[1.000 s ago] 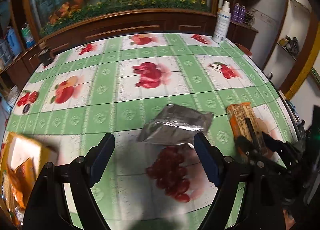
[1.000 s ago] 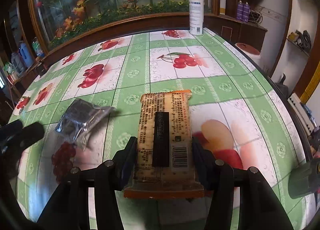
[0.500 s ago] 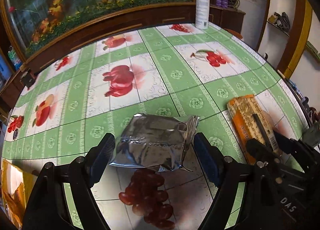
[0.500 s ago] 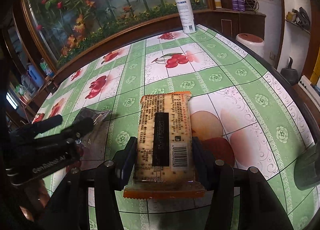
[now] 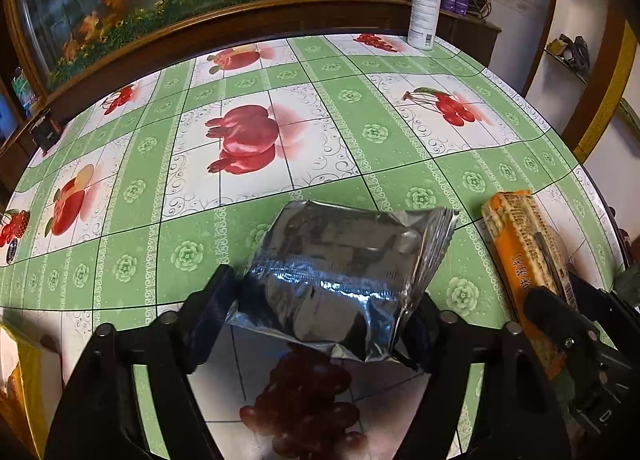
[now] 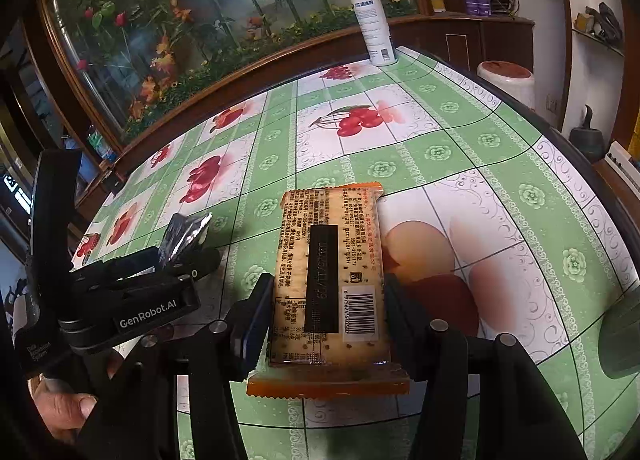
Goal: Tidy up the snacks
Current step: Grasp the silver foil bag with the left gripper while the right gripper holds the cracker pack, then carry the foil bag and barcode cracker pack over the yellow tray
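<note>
My left gripper is shut on a silver foil snack bag and holds it just above the table. The bag also shows in the right wrist view, held by the left gripper. My right gripper is shut on an orange cracker packet, barcode side up. In the left wrist view the cracker packet sits at the right with the right gripper on it.
The round table has a green and white fruit-print cloth. A white spray bottle stands at the far edge, also in the right wrist view. A yellow container with snacks lies at the near left. A wooden planter runs behind.
My left gripper moved forward around the silver bag and closed on it. The right gripper kept its hold on the cracker packet and shifted slightly.
</note>
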Demonstrator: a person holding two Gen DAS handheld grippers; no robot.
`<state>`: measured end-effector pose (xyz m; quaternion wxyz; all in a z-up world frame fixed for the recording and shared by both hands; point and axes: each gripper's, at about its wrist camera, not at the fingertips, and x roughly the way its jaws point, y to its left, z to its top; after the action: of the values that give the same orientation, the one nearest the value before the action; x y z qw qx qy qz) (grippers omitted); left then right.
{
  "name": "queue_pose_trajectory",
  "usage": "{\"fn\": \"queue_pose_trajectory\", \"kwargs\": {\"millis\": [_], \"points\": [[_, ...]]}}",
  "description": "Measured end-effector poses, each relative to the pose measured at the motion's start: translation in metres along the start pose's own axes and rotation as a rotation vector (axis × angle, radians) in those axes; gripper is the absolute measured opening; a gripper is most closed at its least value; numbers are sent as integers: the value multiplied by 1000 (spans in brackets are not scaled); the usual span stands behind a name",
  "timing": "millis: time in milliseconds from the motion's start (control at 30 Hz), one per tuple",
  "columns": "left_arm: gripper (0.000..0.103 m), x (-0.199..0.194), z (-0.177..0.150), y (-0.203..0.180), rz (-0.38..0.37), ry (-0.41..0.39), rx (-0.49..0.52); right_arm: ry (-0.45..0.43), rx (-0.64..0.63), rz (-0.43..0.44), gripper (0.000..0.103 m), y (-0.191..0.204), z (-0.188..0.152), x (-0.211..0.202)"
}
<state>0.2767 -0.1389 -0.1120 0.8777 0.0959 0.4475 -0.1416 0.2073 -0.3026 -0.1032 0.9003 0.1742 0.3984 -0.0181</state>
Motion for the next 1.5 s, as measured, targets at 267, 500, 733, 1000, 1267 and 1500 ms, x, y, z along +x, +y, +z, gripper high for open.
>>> {"fn": "queue_pose_trajectory", "kwargs": {"millis": [267,500,733,1000,1267,1500], "points": [[52,-27,-13,12,-70,-59,-69,4,-13,39,55,7,-3,2],[34,-74,-41,27,-52,-113,-114,-1,-33,96,55,18,-5,-2],[20,-95,-72,54,-52,-102,-192,22,-102,124,55,42,-16,-3],[18,-111,-104,77,-91,-115,-254,35,-143,179,55,67,-34,-13],[18,-144,-120,89,-90,-168,-287,27,-147,256,55,89,-53,-37],[18,-172,-137,100,-40,-201,-319,24,-179,305,54,116,-70,-54]]}}
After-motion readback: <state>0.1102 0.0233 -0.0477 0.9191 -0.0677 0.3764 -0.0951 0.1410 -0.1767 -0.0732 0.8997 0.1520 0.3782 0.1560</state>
